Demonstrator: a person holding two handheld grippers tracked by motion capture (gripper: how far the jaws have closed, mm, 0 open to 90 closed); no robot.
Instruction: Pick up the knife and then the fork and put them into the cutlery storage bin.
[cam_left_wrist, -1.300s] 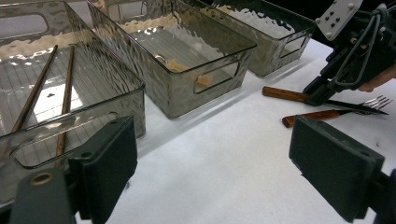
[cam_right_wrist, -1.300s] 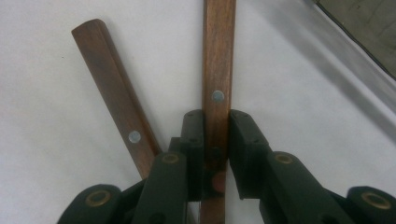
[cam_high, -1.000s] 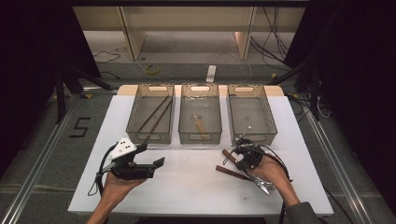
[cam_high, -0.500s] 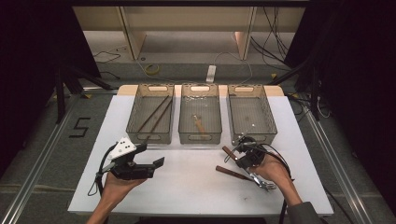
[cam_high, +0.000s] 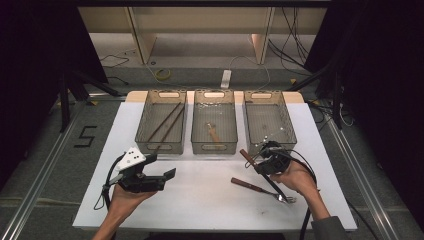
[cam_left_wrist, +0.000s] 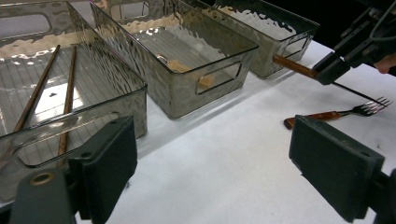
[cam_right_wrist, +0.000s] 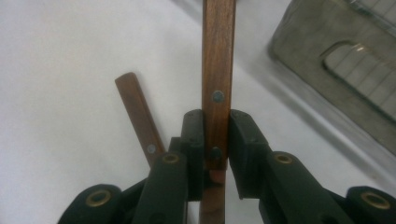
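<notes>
On the left of the white table we hold our left gripper low above the bare surface, its jaws spread wide with nothing between them; in the left gripper view the two black pads stand far apart over white tabletop. Just ahead of it sits the left tray, with two long dark chopsticks lying slantwise inside. Next comes the middle tray, which holds one short wooden-handled piece; what sort of utensil it is we cannot tell. Past that stands the right tray, close in front of our right hand. Toward the right, a second fork lies flat on the table, its wooden handle pointing left and its tines near our right hand, just beside and below the one we carry. Our right gripper is clamped on the wooden handle of a fork: in the right gripper view the pads squeeze the handle from both sides just below a rivet, so the handle sticks out ahead of the jaws toward the right tray, while the metal shaft and tines trail back on the other side. The held fork is clear of the table, tilted, with its handle end near the front wall of the right tray.
</notes>
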